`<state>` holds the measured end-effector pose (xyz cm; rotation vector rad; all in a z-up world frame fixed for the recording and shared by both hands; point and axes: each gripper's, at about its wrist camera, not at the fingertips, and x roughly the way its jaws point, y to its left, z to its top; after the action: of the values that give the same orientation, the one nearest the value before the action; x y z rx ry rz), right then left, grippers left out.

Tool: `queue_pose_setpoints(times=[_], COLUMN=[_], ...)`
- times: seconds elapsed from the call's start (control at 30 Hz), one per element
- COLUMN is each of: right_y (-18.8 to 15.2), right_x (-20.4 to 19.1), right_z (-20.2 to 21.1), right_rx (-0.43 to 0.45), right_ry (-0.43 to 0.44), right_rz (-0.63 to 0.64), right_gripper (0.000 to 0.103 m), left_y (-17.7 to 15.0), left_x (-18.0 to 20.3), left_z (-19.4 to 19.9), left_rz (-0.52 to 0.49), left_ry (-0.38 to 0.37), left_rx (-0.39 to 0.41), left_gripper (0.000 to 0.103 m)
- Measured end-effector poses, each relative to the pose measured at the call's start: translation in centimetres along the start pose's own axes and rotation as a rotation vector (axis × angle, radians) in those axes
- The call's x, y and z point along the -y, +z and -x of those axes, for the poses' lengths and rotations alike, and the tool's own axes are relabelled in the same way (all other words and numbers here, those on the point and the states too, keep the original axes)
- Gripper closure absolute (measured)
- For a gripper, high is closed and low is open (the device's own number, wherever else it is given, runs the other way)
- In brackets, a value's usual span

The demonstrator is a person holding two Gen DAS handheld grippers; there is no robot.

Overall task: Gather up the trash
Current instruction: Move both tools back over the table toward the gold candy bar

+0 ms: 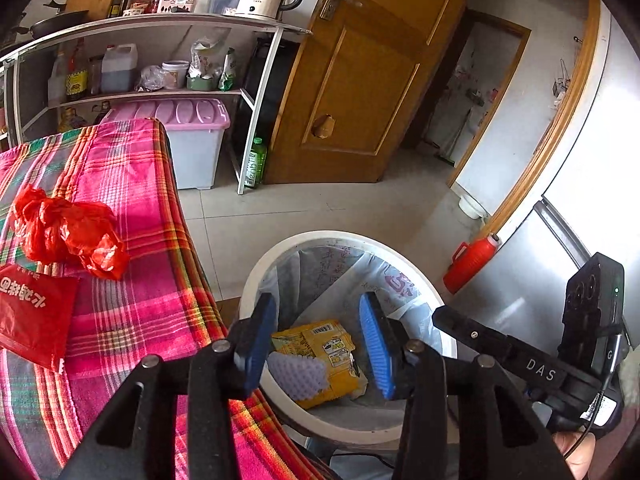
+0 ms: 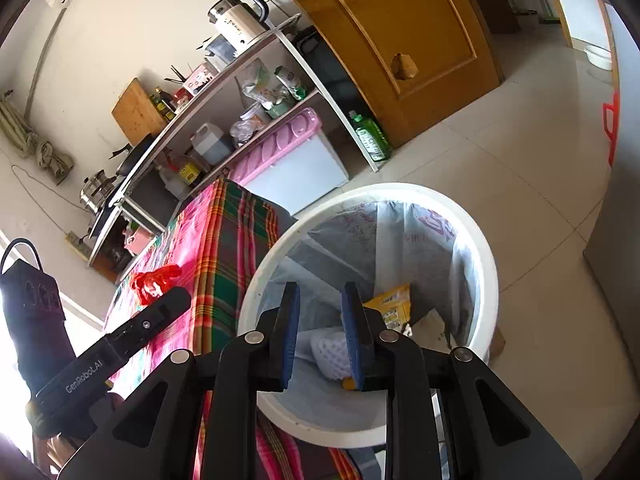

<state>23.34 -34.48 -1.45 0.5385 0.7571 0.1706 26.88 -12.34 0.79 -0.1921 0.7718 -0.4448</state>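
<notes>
A red wrapper [image 1: 34, 316] and red bag [image 1: 68, 232] lie on the plaid cloth [image 1: 152, 240]. Both grippers, left [image 1: 318, 340] and right [image 2: 320, 332], hang over the bin [image 1: 344, 240], jaws apart and empty; a yellow packet [image 1: 320, 348] and foam net [image 1: 296, 372] lie inside.

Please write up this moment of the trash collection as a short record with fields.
bin: white trash bin with a plastic liner, on the floor beside the table
in bin: yellow snack wrapper and white foam net
left gripper: open over the bin, nothing between the pads
right gripper: open over the bin, nothing gripped
still on table: crumpled red plastic bag and red packet on the plaid cloth
</notes>
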Motion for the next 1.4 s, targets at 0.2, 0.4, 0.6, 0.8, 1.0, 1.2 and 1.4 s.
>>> queue_pose_setpoints(times=[0.2,0.4,0.6,0.8,1.0,1.2,1.4], right_y=[-0.4,-1.6,-3.0,-4.2,-5.1,-5.5,-6.2], right_x=[-3.2,-6.9,-10.9,-13.7,-15.7,-17.7,-20.2], right_z=[1.5,2.0,1.8,0.5,-0.6,-1.8,-3.4], right_rx=[0.046,0.072,0.068,0.027,-0.010,-0.033,-0.056], right_ry=[0.037,0.072,0.113,0.140,0.151,0.171,0.188], right_rz=[0.097,0.216,0.336,0.415,0.474,0.540,0.614], right_gripper=[0.081,0.081,0.076,0.069,0.069,0.068,0.068], left_y=[-0.6,-1.6,-2.6,-3.9,-5.0,-5.9,-6.3], left_x=[-0.7,-2.4,-5.1,-8.7,-12.6,-15.7,-18.8], left_z=[3.9,8.1,12.0,14.8,16.7,18.1,19.6], left_rz=[-0.017,-0.035,-0.018,0.034,0.113,0.178,0.204], left_ry=[0.015,0.061,0.122,0.191,0.251,0.315,0.393], left_rx=[0.076,0.153,0.211,0.237,0.248,0.263,0.270], left_gripper=[0.056,0.048,0.044,0.042,0.042,0.042,0.042])
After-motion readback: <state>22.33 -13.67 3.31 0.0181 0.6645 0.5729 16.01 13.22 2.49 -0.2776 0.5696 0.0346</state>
